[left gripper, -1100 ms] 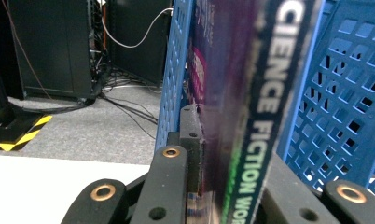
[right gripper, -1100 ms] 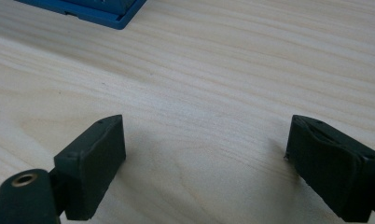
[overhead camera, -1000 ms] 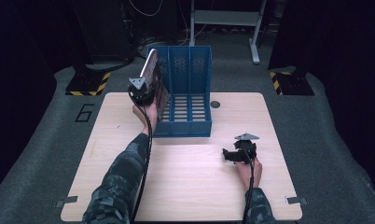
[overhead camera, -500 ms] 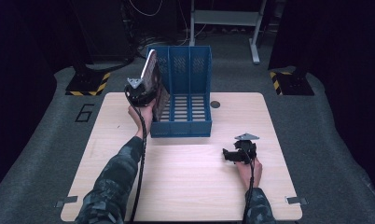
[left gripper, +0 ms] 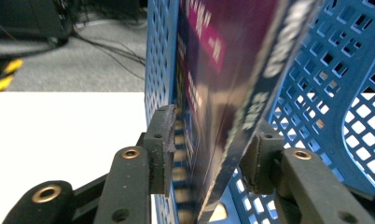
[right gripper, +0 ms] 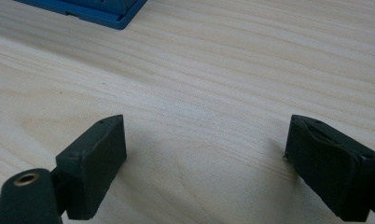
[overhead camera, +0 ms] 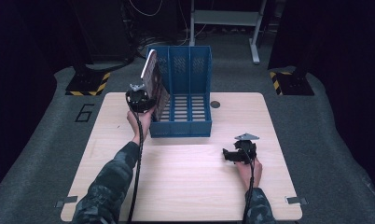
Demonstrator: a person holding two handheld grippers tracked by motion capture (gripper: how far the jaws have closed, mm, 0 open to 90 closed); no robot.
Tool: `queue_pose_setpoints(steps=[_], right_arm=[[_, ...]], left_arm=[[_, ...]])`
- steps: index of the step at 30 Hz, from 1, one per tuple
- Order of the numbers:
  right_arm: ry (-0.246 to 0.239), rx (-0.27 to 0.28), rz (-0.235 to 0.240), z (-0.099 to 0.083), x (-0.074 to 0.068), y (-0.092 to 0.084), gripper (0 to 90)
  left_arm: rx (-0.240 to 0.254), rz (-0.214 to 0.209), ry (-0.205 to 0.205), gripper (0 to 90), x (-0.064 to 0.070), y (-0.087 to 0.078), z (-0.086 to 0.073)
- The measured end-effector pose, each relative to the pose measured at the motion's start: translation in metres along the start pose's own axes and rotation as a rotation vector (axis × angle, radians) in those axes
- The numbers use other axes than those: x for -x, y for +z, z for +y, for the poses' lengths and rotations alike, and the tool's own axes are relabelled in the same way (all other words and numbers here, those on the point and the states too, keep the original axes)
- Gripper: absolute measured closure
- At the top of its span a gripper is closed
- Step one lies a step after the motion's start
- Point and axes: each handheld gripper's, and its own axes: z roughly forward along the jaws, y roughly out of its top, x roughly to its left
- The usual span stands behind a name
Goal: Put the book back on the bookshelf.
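Book: a thin book (left gripper: 232, 70) with a dark purple cover, a pink strip with white letters on it, and a dark blue back edge with pale letters. It looks shiny.
Where the book is: it stands between the two pads of the left tongs (left gripper: 209, 158). It leans over, with its top tipped to one side. Its bottom end goes down into the left slot of the blue rack (overhead camera: 188, 88), just in front of the tongs.
Left tongs: in the left gripper view the book's blue edge is right against the pad on the right side. A small gap shows between the cover and the pad (left gripper: 163, 149) on the left side. The jaws have just been closing a little with the book between them, so they sit loosely round the book and do not squeeze it.
Left hand: in the high view the hand (overhead camera: 140, 119) holds the left tongs up at the left front corner of the rack.
Rack: blue plastic, three slots, with little square holes in its walls.
Right tongs: spread wide with nothing between them (right gripper: 204, 163). They rest low on the table (right gripper: 213, 70), well apart from the rack and the book.
Table: pale wood with fine lines in it.
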Motion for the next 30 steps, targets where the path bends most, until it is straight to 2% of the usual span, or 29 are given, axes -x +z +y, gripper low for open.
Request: queue_pose_setpoints(steps=[2,4,6,9,12,14,16,22,30], right_arm=[[0.000,0.000,0.001,0.000,0.000,0.000,12.1],[0.000,0.000,0.000,0.000,0.000,0.000,12.1],[0.000,0.000,0.000,0.000,0.000,0.000,12.1],[0.002,0.000,0.000,0.000,0.000,0.000,12.1],[0.001,0.000,0.000,0.000,0.000,0.000,12.2],[0.000,0.000,0.000,0.000,0.000,0.000,12.2],[-0.002,0.000,0.000,0.000,0.000,0.000,12.3],[0.006,-0.001,0.000,0.000,0.000,0.000,12.5],[0.006,-0.001,0.000,0.000,-0.001,0.000,12.7]], left_arm=[[-0.007,-0.004,-0.003,71.0,0.001,0.002,-0.001],[0.000,0.012,-0.004,79.7,0.003,0.002,-0.001],[0.004,0.011,-0.025,82.6,0.003,0.002,-0.002],[0.004,0.011,-0.054,83.0,0.004,0.002,-0.001],[0.005,-0.006,-0.105,82.9,0.006,0.003,0.000],[0.008,-0.030,-0.153,82.9,0.009,0.006,-0.002],[0.012,-0.038,-0.180,82.9,0.013,0.007,-0.003],[0.015,-0.043,-0.186,80.2,0.018,0.008,-0.007],[0.011,-0.110,-0.201,75.1,0.013,0.005,-0.009]])
